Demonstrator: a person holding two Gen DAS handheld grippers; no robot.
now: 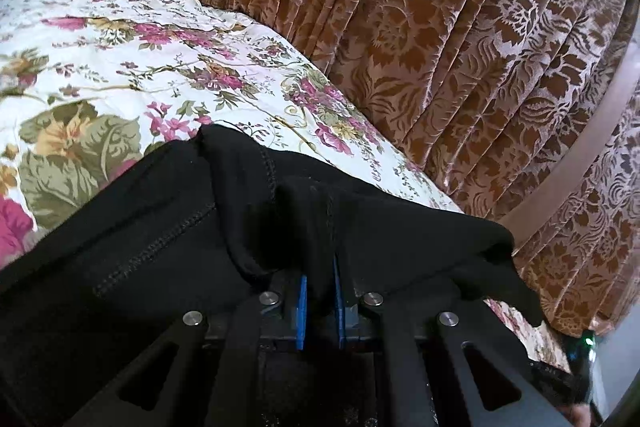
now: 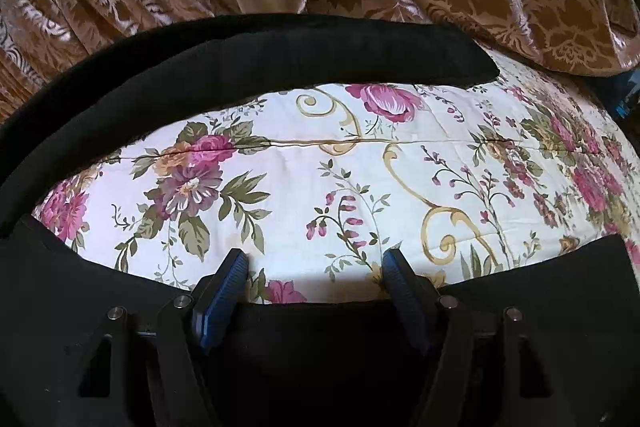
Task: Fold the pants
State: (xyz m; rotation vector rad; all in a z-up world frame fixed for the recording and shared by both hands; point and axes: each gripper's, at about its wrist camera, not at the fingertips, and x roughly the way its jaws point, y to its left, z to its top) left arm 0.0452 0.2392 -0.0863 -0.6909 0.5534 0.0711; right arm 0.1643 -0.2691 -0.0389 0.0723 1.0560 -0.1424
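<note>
Left claw (image 1: 320, 291) tilts slightly downward, clamped on black pants (image 1: 160, 227) (bunched), while right claw (image 2: 316, 279) hangs apart, pointing steeply down.

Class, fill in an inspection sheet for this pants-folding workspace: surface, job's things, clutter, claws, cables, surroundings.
Surface: floral bedspread, lightly creased.
Job's things: black pants, part lifted in the left view; one long band lies along the bedspread's far edge in the right view.
Clutter: nothing seen.
Claws: left claw shut on a bunch of pants fabric; right claw open over the bedspread, pads apart.
Cables: nothing seen.
Surroundings: brown patterned curtain behind the bed.
</note>
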